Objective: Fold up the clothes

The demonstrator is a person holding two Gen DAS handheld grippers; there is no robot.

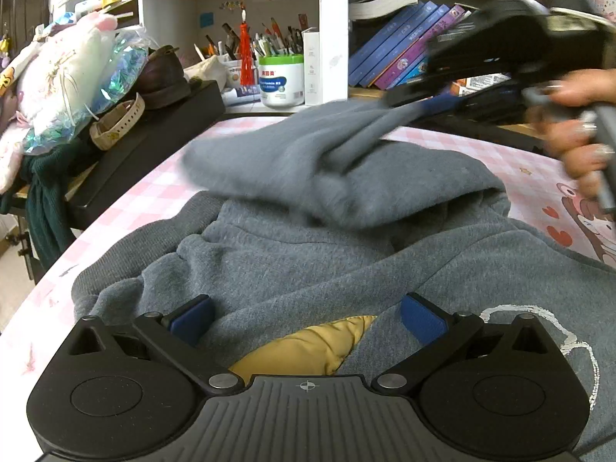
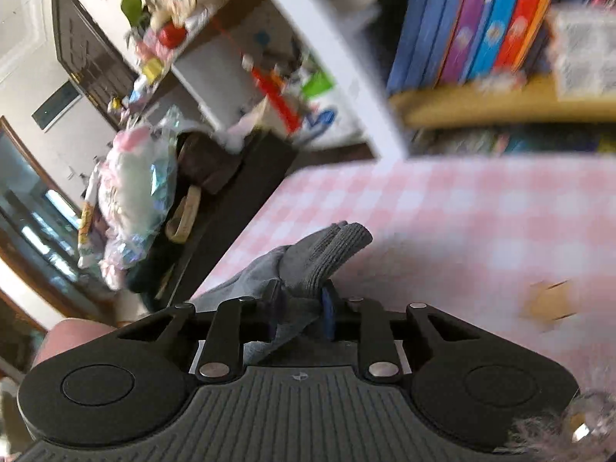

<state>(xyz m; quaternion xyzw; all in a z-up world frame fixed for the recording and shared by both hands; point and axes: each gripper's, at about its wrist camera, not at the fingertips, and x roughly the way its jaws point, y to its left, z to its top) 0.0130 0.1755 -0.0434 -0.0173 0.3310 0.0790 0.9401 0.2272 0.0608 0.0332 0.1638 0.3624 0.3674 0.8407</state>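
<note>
A grey hooded sweatshirt [image 1: 308,254] with a white print lies on the pink checked tablecloth [image 1: 154,188]. My left gripper [image 1: 308,317] is open, low over the sweatshirt's body, with a yellow lining patch [image 1: 312,346] between its blue pads. My right gripper [image 2: 302,308] is shut on the sweatshirt's ribbed sleeve cuff [image 2: 331,254] and holds it above the cloth. In the left wrist view the right gripper [image 1: 431,106] lifts that sleeve [image 1: 292,154] over the hood at upper right.
A black box [image 1: 154,131] with a shoe, a strap and plush toys borders the table's left side. Shelves with books [image 1: 396,46], a white tub [image 1: 281,81] and pens stand at the back. A cartoon print [image 1: 589,223] marks the cloth at right.
</note>
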